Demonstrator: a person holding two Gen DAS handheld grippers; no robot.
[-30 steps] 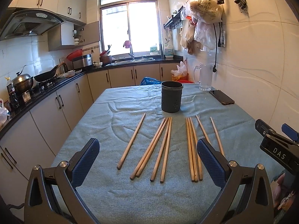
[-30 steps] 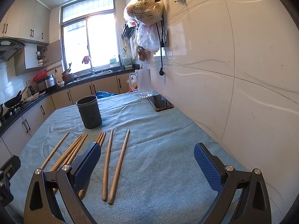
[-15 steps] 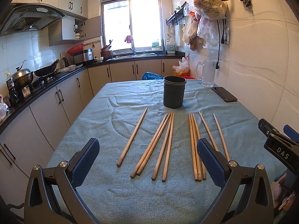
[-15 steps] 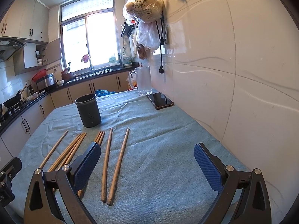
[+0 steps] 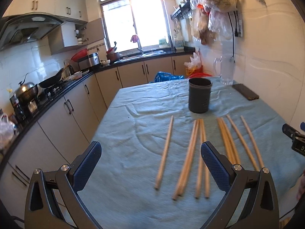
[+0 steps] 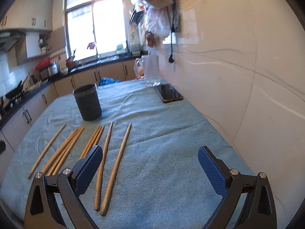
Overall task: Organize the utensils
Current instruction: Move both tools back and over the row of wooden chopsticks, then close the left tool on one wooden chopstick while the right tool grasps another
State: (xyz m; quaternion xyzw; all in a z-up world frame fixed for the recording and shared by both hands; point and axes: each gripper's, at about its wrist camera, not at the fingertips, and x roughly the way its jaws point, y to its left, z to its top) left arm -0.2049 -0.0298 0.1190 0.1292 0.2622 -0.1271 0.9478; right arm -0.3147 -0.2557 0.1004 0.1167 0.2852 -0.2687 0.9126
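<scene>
Chopsticks (image 5: 164,152) partly behind left gripper (image 5: 150,164) fingers (image 5: 214,167).

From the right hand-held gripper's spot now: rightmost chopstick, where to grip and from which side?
Grip the rightmost chopstick near mid-length, coming straight down with fingers across its width. It lies flat on the cloth, apart from its neighbour, clear space on its right.

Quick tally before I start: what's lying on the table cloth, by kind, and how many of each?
wooden chopsticks: 10 (the tight bundles blur, so one more or fewer is possible)
dark holder cup: 1
phone: 1
clear pitcher: 1
Total: 13
</scene>
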